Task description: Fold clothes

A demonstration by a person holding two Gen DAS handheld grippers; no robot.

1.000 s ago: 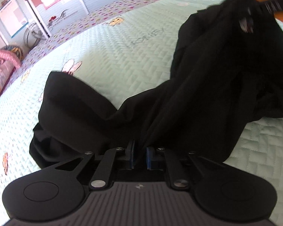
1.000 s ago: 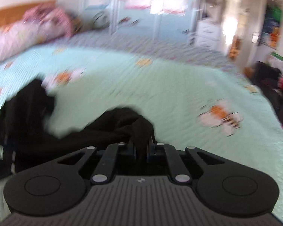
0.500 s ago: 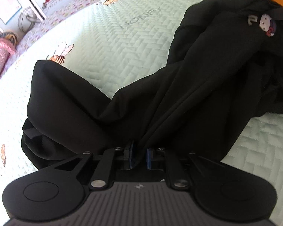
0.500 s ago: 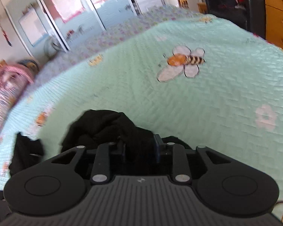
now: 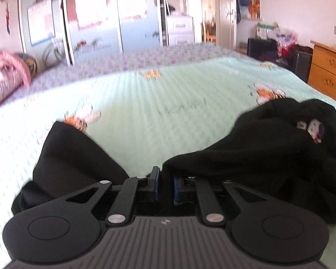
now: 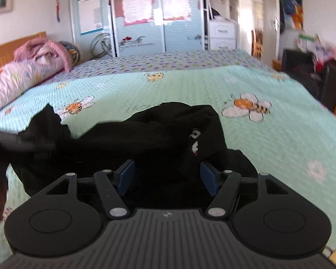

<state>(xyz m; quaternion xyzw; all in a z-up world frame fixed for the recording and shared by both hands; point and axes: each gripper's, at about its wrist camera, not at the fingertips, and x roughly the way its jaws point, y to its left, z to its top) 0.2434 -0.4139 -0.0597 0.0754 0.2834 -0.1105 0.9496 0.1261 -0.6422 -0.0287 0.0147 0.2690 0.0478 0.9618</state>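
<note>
Bed (image 6: 190, 85) fills middle of frame, mint-green quilted bedspread (image 5: 168, 112) with bee prints (image 6: 246, 107). Purple dotted sheet (image 6: 168, 61) along far edge. Pink blanket and pillow (image 6: 33, 60) at left, wooden headboard (image 6: 11, 47) behind. Sliding wardrobe doors (image 6: 141, 18) with pink posters at upper centre. White drawer unit (image 6: 222, 34) right of doors. Wooden dresser (image 5: 327, 76) at right edge. Dark chair with clutter (image 6: 306, 65) at right.
</note>
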